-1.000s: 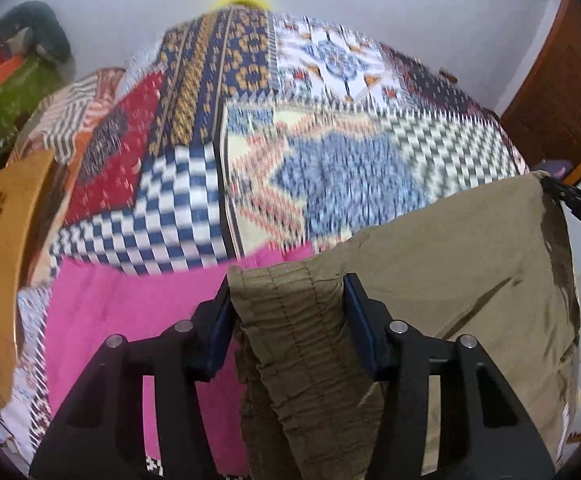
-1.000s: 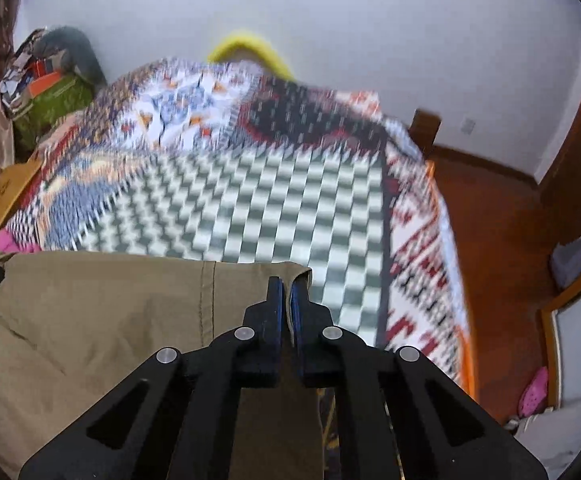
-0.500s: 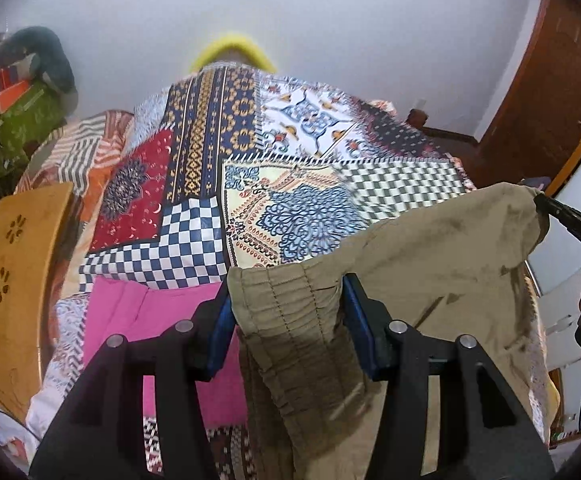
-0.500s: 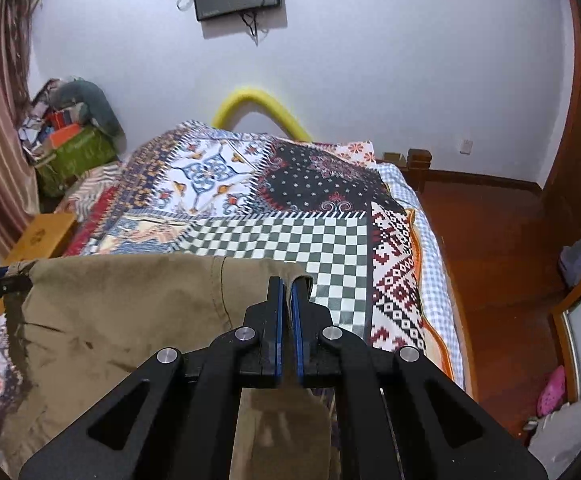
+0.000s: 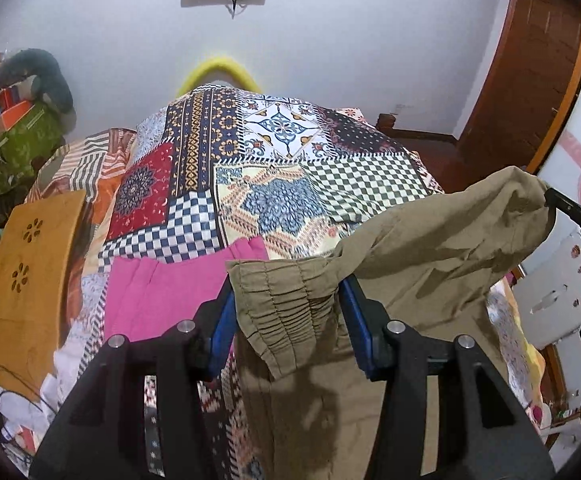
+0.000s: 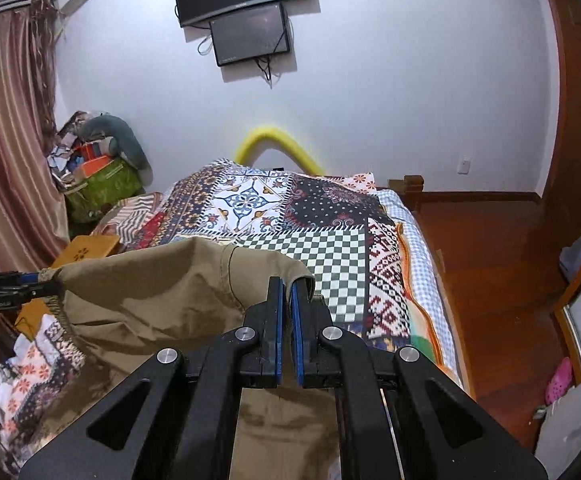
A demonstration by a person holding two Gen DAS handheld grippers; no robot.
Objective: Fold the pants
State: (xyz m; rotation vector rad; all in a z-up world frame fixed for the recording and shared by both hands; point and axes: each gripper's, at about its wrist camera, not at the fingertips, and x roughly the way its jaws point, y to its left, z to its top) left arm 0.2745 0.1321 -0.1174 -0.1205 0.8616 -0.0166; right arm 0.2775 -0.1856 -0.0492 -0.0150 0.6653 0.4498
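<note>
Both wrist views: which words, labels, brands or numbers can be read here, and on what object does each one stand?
"BAS": white letters on the black body of the right hand-held gripper, cut off at the left wrist view's edge; any further letters cannot be seen.
Small white print on the left hand-held gripper, right wrist view: too small to read.
Khaki pants, patchwork bedspread, wall screens: no text visible.

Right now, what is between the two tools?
The olive pants hang stretched between the left tool and the right tool, each gripping one end. Both wrist views show it, above the patchwork bedspread.
</note>
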